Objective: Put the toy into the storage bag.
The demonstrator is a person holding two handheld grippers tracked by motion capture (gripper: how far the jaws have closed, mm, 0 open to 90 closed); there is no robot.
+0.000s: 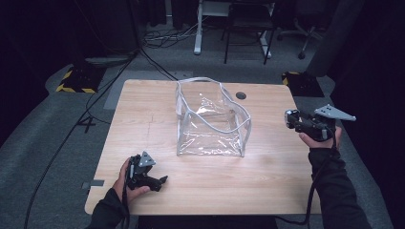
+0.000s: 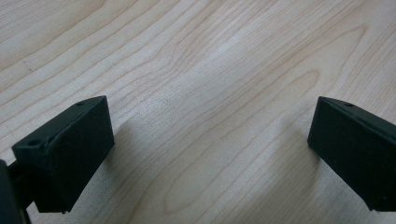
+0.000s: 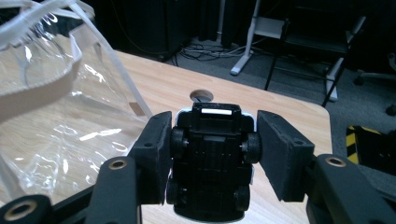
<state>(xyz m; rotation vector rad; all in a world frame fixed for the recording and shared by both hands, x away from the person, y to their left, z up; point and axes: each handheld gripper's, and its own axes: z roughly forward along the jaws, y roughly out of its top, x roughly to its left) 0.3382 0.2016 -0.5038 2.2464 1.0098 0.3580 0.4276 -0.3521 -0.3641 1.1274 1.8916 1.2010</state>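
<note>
The right gripper (image 3: pixel 212 154) clamps a small black toy car (image 3: pixel 212 158) between its pads, underside and wheels facing the camera. Just beyond and to the left of its jaws in the right gripper view stands an open clear plastic bag (image 1: pixel 210 121) with a white rim, on the wooden table (image 1: pixel 267 167). A round hole (image 3: pixel 201 95) in the tabletop lies straight past the car. The left gripper (image 2: pixel 210 154) rests low over bare wood, jaws spread wide with nothing between them, well apart from the bag.

glossy clear plastic bag (image 1: pixel 210 121), matt pale wood table (image 1: pixel 143 124)
</note>
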